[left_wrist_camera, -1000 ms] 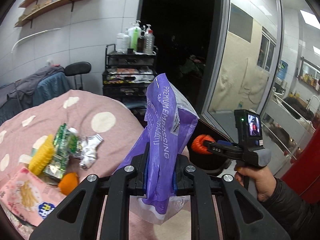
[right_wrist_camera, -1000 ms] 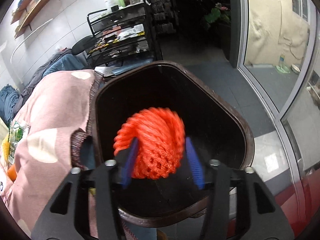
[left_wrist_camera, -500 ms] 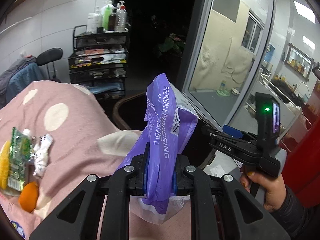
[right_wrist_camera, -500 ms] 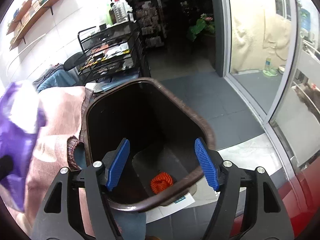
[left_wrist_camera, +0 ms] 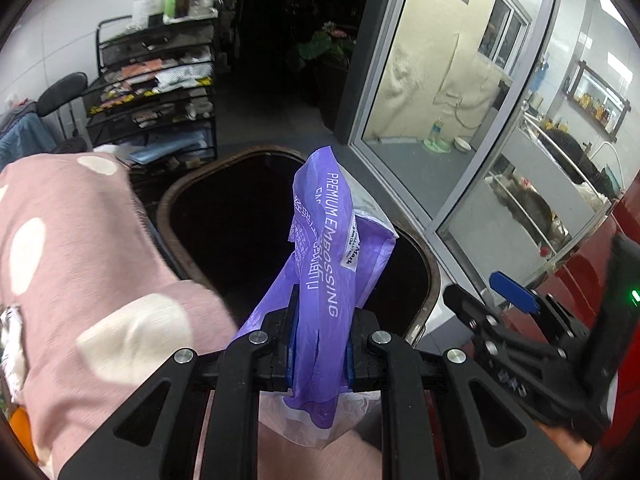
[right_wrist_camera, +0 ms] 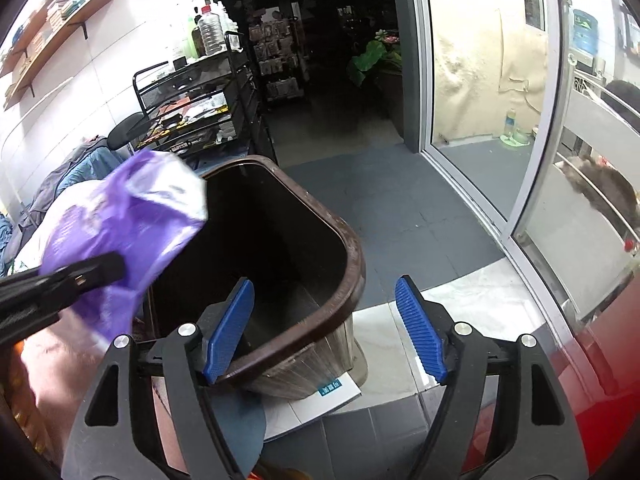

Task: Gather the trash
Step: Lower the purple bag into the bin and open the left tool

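My left gripper [left_wrist_camera: 320,320] is shut on a crumpled purple plastic bag [left_wrist_camera: 332,240] with white lettering and holds it over the near rim of the dark brown trash bin [left_wrist_camera: 172,208]. In the right wrist view the same purple bag [right_wrist_camera: 132,216] hangs over the left edge of the bin [right_wrist_camera: 352,248], pinched by the left gripper's black fingers [right_wrist_camera: 100,268]. My right gripper [right_wrist_camera: 324,320] stands open with nothing between its blue pads, above the bin's near right corner. The bin's inside is dark and what lies in it is hidden. The right gripper [left_wrist_camera: 486,294] also shows at the right of the left wrist view.
A pink cloth with white dots [left_wrist_camera: 80,240] covers the table left of the bin; an orange [left_wrist_camera: 20,424] peeks out at its lower left. A black wire cart [right_wrist_camera: 192,100] with bottles stands behind. Glass sliding doors [right_wrist_camera: 492,120] run along the right. A paper sheet [right_wrist_camera: 332,392] lies under the bin.
The orange net left the right gripper and dropped into the bin; that gripper opened wider and drew back. The left gripper carried the purple bag from above the table to above the bin.
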